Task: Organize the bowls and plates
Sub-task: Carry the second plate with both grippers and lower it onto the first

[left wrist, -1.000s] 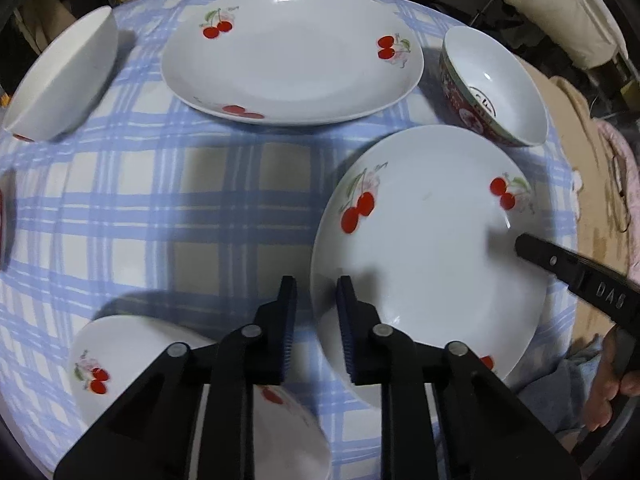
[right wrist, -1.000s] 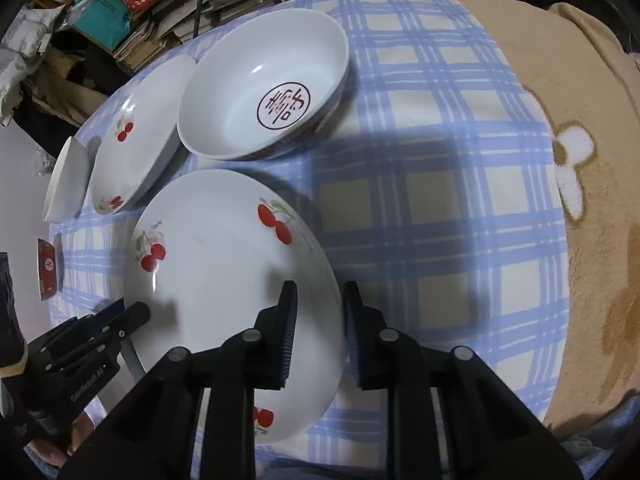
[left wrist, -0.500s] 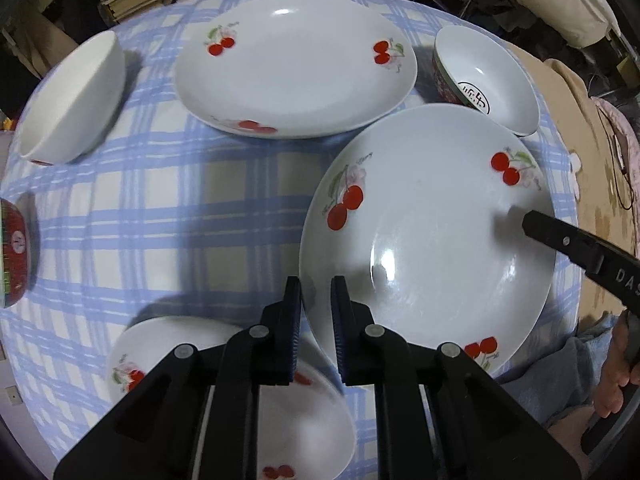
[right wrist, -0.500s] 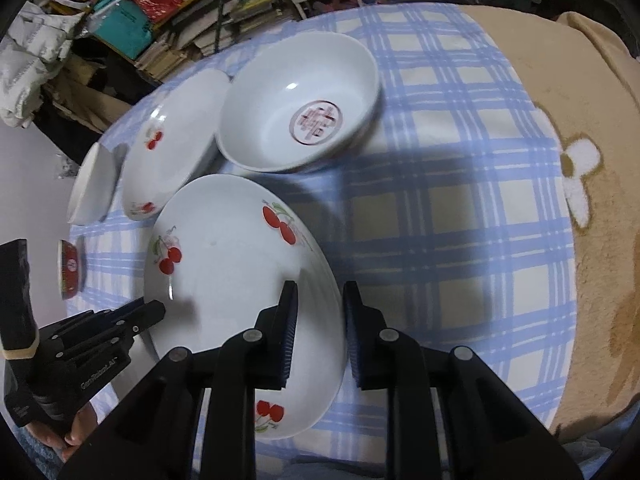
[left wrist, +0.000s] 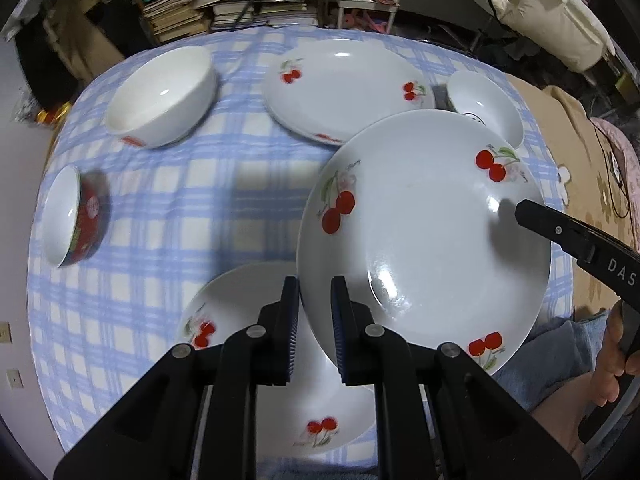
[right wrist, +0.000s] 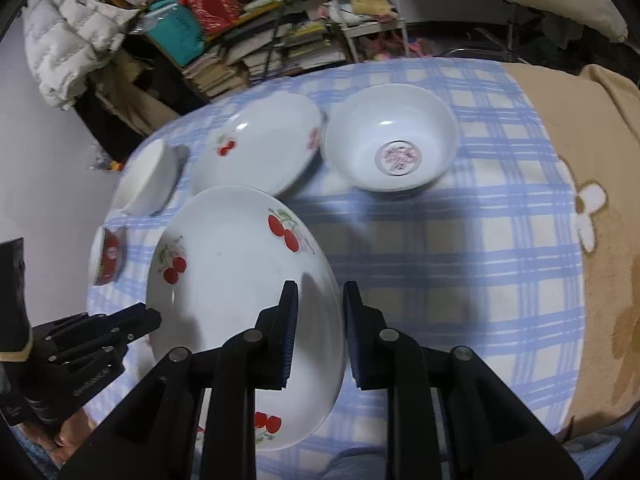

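- White china with red cherries: the held plate (left wrist: pixel 424 220) is pinched at 2 opposite edges and sits above the blue checked tablecloth (left wrist: pixel 168 184), tilted; its near-left rim is clamped between the pads of the left gripper (left wrist: pixel 315 320); its right rim sits between the pads of the right gripper (right wrist: pixel 318 320), whose jaws are closed onto that rim.
- In the left wrist view the right gripper reaches in from the right, its tip lying over the plate's right side; in the right wrist view the left gripper shows at lower left against the plate's edge.
- A second cherry plate (left wrist: pixel 248 320) lies flat on the cloth, partly under the held plate and behind the left gripper's fingers (left wrist: pixel 288 332).
- A third cherry plate (left wrist: pixel 344 84) rests at the far side of the table; the held plate's far rim overlaps it in view; whether they touch cannot be told.
- A plain white bowl (left wrist: pixel 160 96) stands far left; a red-sided bowl (left wrist: pixel 76 220) stands at the left edge.
- A white bowl with a red emblem (right wrist: pixel 392 148) stands just right of the far plate.
- A tan blanket (right wrist: pixel 592 240) covers the table's right side.
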Available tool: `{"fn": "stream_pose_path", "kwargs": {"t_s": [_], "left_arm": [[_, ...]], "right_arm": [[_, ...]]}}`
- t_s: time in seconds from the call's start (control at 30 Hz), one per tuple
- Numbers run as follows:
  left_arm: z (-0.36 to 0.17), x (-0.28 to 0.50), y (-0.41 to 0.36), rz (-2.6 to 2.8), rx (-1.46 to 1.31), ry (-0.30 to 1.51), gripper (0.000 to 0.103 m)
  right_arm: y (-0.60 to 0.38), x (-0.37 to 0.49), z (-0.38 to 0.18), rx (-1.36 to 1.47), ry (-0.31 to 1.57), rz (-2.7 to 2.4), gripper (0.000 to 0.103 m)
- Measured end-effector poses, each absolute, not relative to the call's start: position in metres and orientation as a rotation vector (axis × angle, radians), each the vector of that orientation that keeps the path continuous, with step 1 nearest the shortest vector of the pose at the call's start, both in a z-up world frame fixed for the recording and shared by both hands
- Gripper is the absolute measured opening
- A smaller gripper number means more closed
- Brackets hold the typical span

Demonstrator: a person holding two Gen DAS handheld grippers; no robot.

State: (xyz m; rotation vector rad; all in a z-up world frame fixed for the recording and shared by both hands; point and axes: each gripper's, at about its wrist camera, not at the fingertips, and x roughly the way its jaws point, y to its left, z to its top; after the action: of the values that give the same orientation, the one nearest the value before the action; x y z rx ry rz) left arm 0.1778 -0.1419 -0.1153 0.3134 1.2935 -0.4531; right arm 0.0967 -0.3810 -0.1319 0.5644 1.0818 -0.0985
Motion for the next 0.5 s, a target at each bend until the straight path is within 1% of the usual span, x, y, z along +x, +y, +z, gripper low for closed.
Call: {"fn": "stream_pose_path", "kwargs": {"t_s": [0.23,0.37,0.5], "left_arm": [[-0.113,0.168,-0.104,-0.379,0.284,1.295,0.015],[-0.116,0.163,-0.081,-0.335,0.264,1.310,0.015],[-0.116,0.153,-0.063,-0.309,0.264,1.303,0.015]], "right_arm": [[-0.335,0.103,-0.122,0.474,1.068,-0.030,0.024],[-0.309,0.105,-0.126,0.417,1.077,0.007,0.024],[-0.295,0.107,-0.134,0.419,1.100,0.052,0.024]]}}
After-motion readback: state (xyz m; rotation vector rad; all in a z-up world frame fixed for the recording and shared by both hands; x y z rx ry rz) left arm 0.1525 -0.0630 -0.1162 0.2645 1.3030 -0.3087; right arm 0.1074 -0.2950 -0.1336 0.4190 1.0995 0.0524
